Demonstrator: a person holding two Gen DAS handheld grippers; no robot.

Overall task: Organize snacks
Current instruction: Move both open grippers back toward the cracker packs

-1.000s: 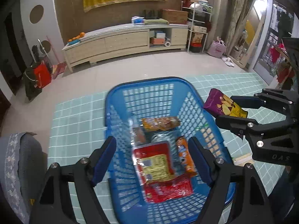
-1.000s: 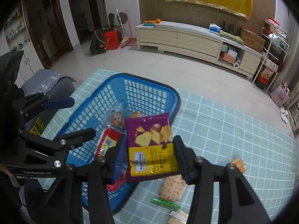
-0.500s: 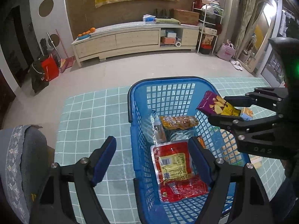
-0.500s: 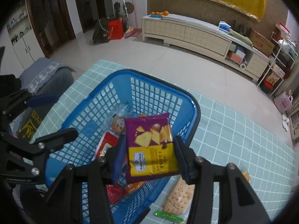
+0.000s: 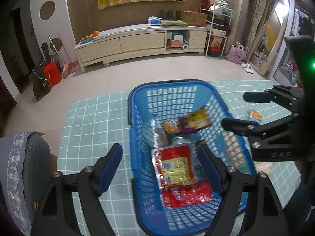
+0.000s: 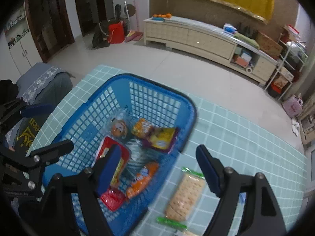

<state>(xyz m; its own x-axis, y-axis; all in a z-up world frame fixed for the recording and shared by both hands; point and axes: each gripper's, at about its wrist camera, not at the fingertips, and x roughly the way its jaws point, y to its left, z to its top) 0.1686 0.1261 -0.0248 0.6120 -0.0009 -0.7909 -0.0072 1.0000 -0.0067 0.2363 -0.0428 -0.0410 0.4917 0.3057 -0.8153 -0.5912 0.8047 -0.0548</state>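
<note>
A blue mesh basket (image 5: 137,102) (image 6: 110,82) sits on the teal tiled mat. The purple and yellow chip bag (image 5: 195,121) (image 6: 161,137) lies inside it at the far end, beside an orange packet (image 5: 171,126). A red and yellow pack (image 5: 178,172) (image 6: 114,163) lies at the near end. My right gripper (image 6: 158,163) is open and empty above the basket's right rim; it also shows in the left wrist view (image 5: 238,110). My left gripper (image 5: 160,164) is open and empty, astride the basket's left wall.
A cracker pack (image 6: 186,196) and a green wrapper (image 6: 171,223) lie on the mat right of the basket. A small orange snack (image 5: 255,115) lies further right. A grey cushioned seat (image 5: 21,167) is at the left. A long cabinet (image 5: 141,43) stands by the far wall.
My right gripper opened and let go of the purple chip bag, which dropped into the far end of the basket. The right gripper has drawn back to the right.
</note>
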